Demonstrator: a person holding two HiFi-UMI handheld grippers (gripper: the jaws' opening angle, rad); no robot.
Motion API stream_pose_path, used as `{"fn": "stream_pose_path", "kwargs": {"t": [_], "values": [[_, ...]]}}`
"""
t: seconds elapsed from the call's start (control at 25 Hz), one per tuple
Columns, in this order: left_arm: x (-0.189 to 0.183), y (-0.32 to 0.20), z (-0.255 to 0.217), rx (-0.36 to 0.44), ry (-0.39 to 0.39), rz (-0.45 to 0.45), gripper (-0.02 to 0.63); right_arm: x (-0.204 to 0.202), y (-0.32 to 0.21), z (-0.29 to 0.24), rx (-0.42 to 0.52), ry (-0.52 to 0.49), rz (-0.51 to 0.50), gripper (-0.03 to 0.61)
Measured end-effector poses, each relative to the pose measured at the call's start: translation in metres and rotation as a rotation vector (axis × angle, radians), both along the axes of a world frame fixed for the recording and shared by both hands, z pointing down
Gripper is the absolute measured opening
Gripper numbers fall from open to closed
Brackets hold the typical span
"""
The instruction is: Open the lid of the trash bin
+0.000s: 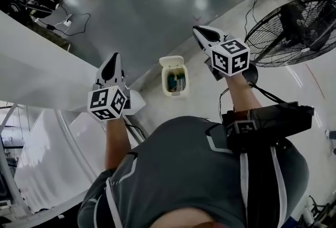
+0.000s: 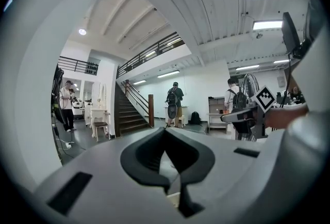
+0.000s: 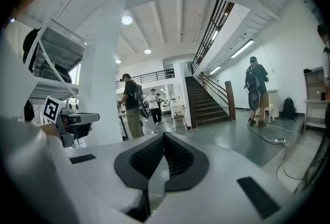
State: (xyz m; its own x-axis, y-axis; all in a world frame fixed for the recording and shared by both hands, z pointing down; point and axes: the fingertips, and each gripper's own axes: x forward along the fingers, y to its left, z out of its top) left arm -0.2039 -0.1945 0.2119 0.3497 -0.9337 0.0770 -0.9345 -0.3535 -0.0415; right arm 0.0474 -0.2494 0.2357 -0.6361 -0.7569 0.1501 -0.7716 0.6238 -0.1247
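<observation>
The small cream plastic trash bin (image 1: 165, 84) is standing on the grey floor (image 1: 147, 6), well below and between both tools. Its lid (image 1: 172, 60) is already tipped up, with the contents showing. The left tool (image 1: 113, 61) and right tool (image 1: 198, 31) are pointing level with their jaws together, gripping nothing. Neither is clearly nearer.

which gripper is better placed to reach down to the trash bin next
Right, slightly. Both grippers are shut, high above the trash bin on the floor between them. The right gripper hangs over bare floor beside it; the left gripper hangs over a corner of the white table.
</observation>
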Motion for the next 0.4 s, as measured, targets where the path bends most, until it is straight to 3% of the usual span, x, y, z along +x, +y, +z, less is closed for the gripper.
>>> {"fn": "stream_pose_path", "kwargs": {"t": [0.4], "values": [[-0.009, 0.017, -0.002, 0.001, 0.0, -0.002, 0.009, -0.015, 0.011, 0.0, 0.003, -0.002, -0.016, 0.026]]}}
